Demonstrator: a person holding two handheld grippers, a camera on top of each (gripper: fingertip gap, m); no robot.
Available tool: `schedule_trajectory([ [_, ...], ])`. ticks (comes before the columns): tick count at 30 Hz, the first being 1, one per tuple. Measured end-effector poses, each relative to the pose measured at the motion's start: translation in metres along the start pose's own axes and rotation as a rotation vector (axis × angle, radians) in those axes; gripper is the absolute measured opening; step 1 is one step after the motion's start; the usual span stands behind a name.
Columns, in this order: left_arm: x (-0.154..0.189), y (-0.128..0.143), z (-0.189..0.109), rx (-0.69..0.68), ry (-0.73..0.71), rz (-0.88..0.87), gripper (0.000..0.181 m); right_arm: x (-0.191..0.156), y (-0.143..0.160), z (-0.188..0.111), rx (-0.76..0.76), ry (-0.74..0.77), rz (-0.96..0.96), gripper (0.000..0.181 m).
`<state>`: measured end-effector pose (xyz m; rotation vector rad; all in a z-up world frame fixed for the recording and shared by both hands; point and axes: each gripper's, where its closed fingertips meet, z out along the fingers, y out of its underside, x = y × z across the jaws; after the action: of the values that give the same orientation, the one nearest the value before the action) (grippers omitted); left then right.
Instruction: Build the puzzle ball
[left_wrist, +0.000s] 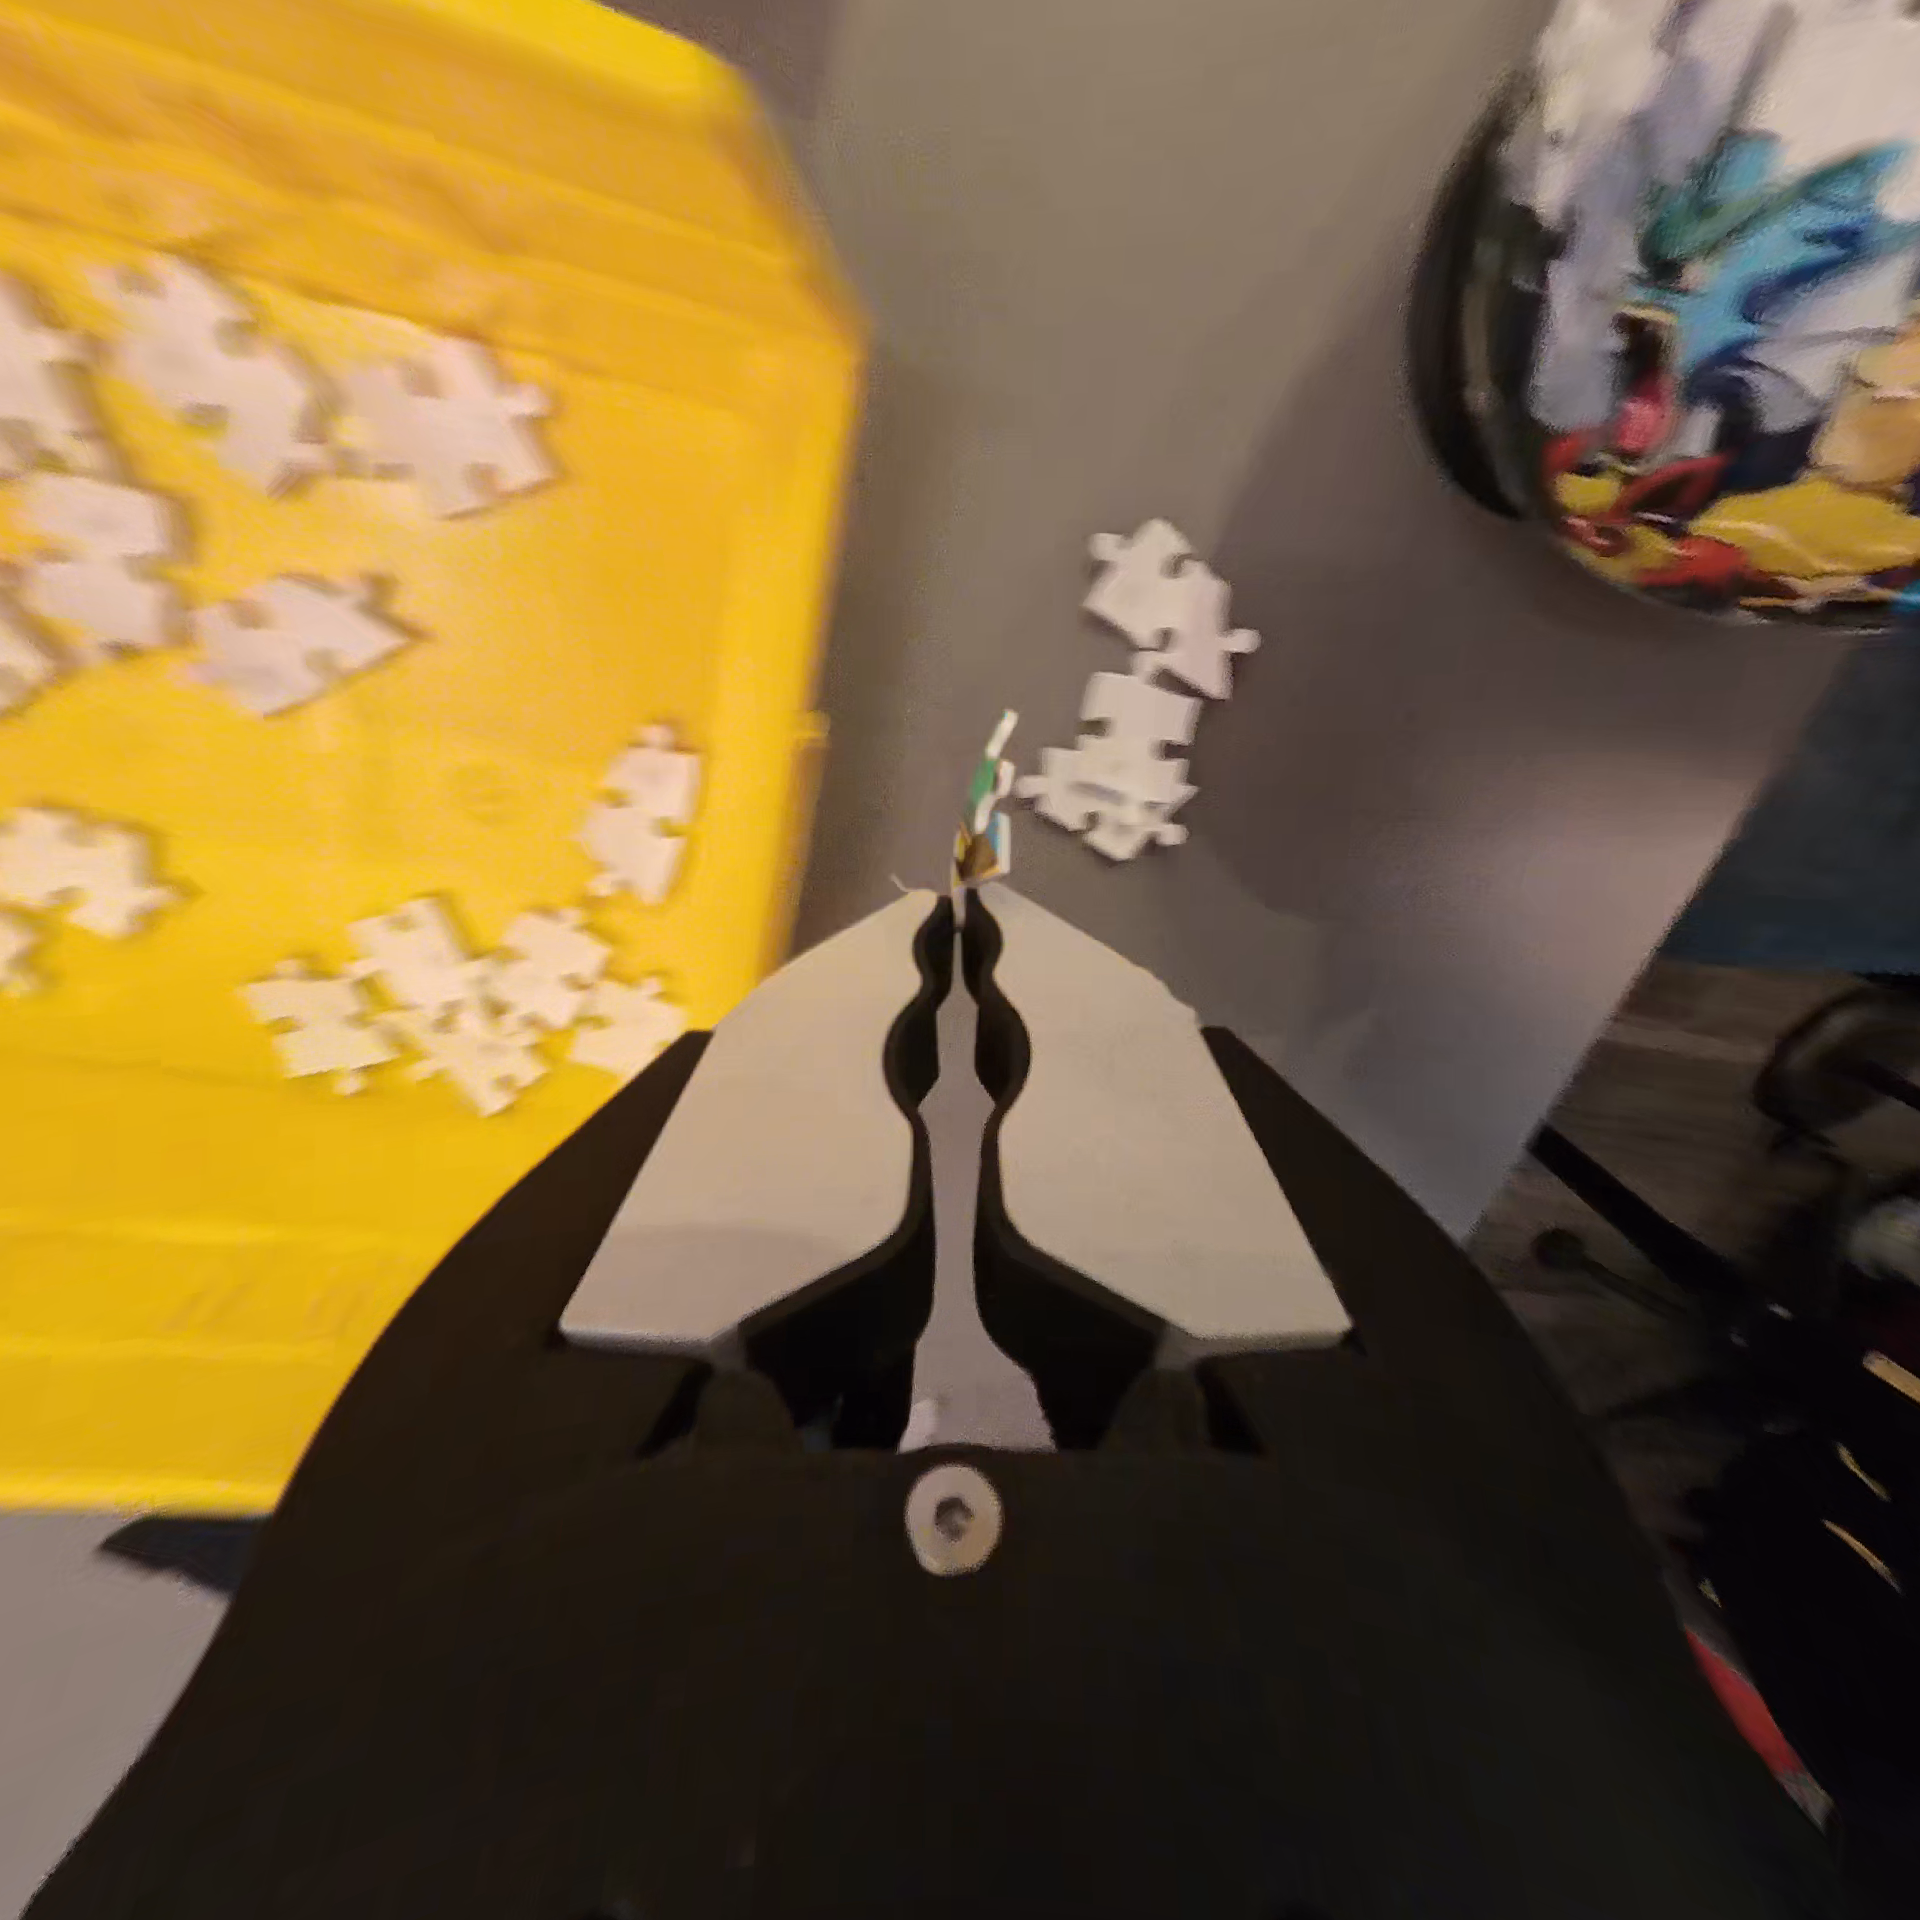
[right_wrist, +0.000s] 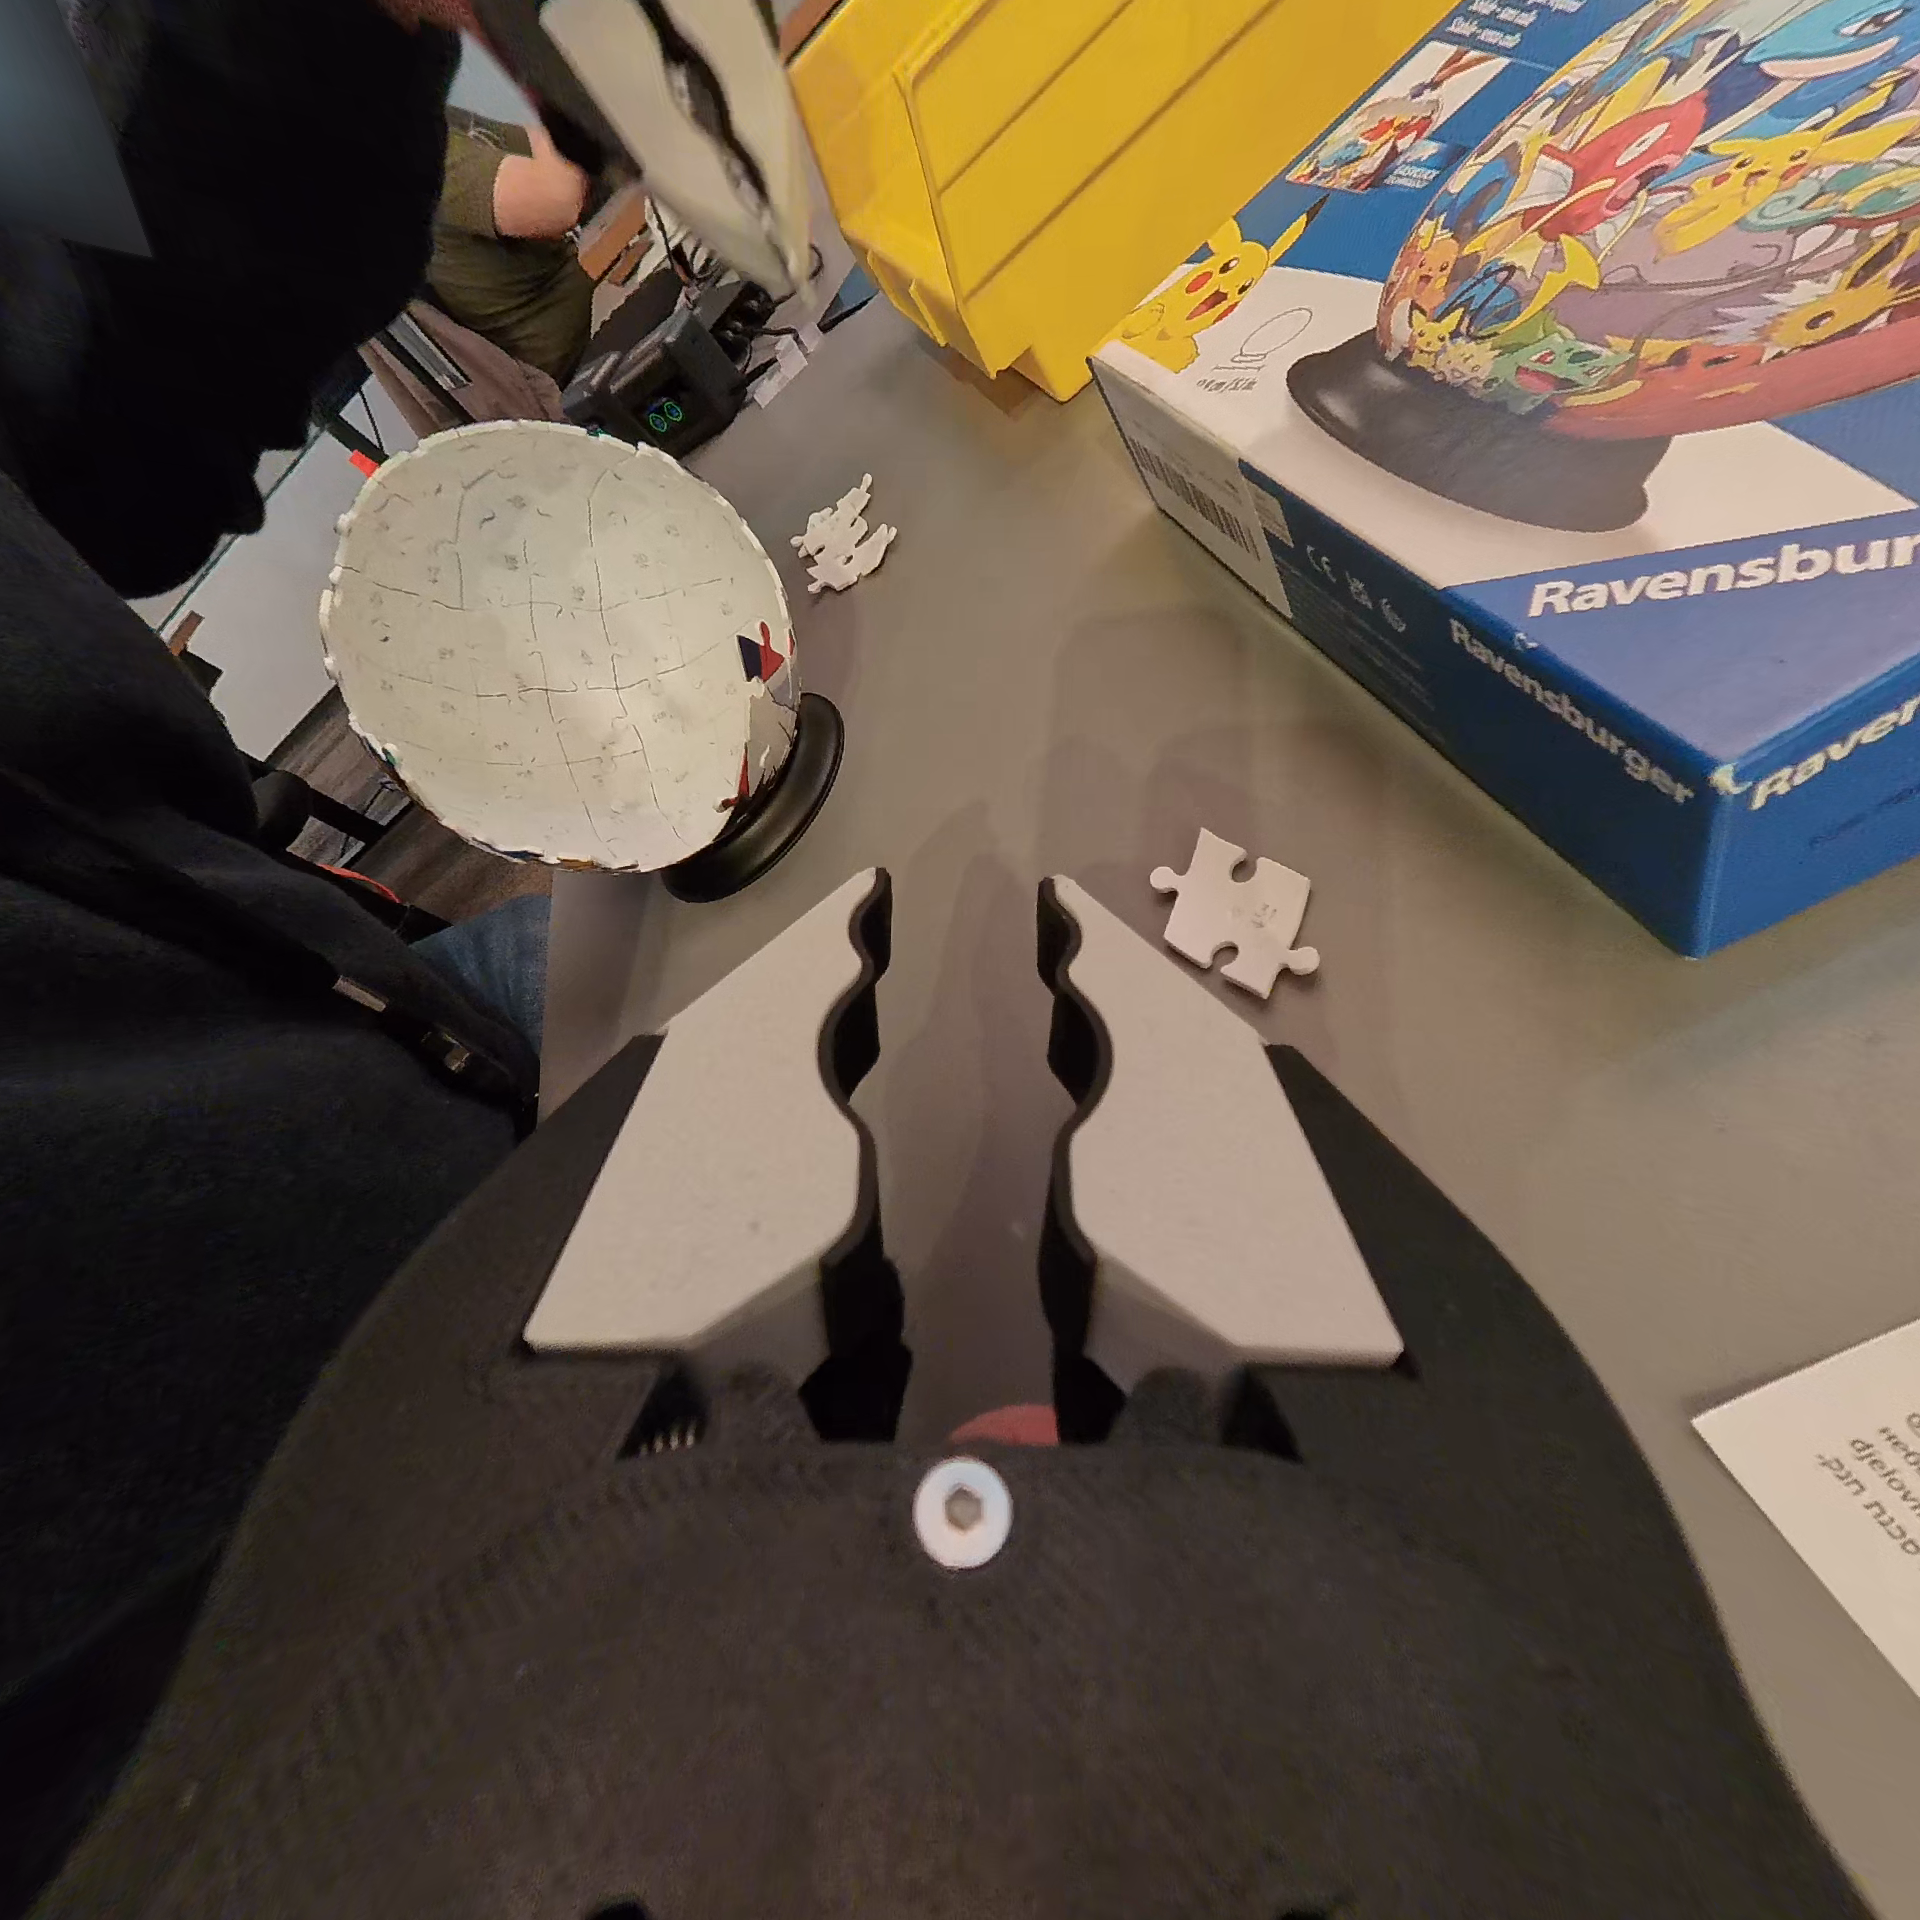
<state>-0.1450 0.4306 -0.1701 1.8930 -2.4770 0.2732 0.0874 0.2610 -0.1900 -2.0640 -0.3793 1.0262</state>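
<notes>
Pinching a thin puzzle piece (left_wrist: 985, 805) edge-on at the tips, left tool (left_wrist: 958, 914) pressed together above the grey surface (left_wrist: 1039, 312). Right tool (right_wrist: 964, 899) spread, empty. Half-built puzzle ball (right_wrist: 561, 644) tilted on its black stand (right_wrist: 779, 800). Likely light, fragile; best gripped by the stand.

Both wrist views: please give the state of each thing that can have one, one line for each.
left gripper: shut on puzzle piece, held edge-on.
right gripper: open, empty.
puzzle ball: partly built, open shell tilted on black stand.
yellow bin: holds loose pieces, white side up.
single piece: flat on table, white side up.
</notes>
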Motion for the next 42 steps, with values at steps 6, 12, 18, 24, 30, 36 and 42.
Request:
schedule_trajectory([
  [6,0.025,0.021,0.058,-0.062,0.088,-0.058,0.024,-0.001,0.000,0.000,-0.001,-0.002,-0.004,0.026],
  [12,-0.027,0.020,0.000,-0.031,-0.094,-0.074,0.028,-0.001,0.000,0.000,-0.002,-0.004,-0.004,0.026],
  [18,-0.107,0.058,0.004,-0.326,-0.174,-0.055,0.036,-0.002,0.000,0.000,0.001,-0.008,-0.007,0.026],
  [24,-0.128,0.076,0.041,-0.540,-0.199,-0.009,0.036,-0.003,-0.001,-0.001,0.009,-0.019,-0.008,0.027],
  [30,-0.134,0.081,0.041,-0.601,-0.187,-0.046,0.033,-0.005,-0.002,-0.002,0.016,-0.028,-0.009,0.027],
  [36,-0.130,0.079,0.043,-0.593,-0.147,-0.036,0.009,-0.005,-0.002,-0.003,0.020,-0.033,-0.011,0.027],
  [42,-0.134,0.076,0.041,-0.537,-0.160,-0.056,0.000,-0.006,-0.003,-0.003,0.023,-0.035,-0.012,0.027],
])
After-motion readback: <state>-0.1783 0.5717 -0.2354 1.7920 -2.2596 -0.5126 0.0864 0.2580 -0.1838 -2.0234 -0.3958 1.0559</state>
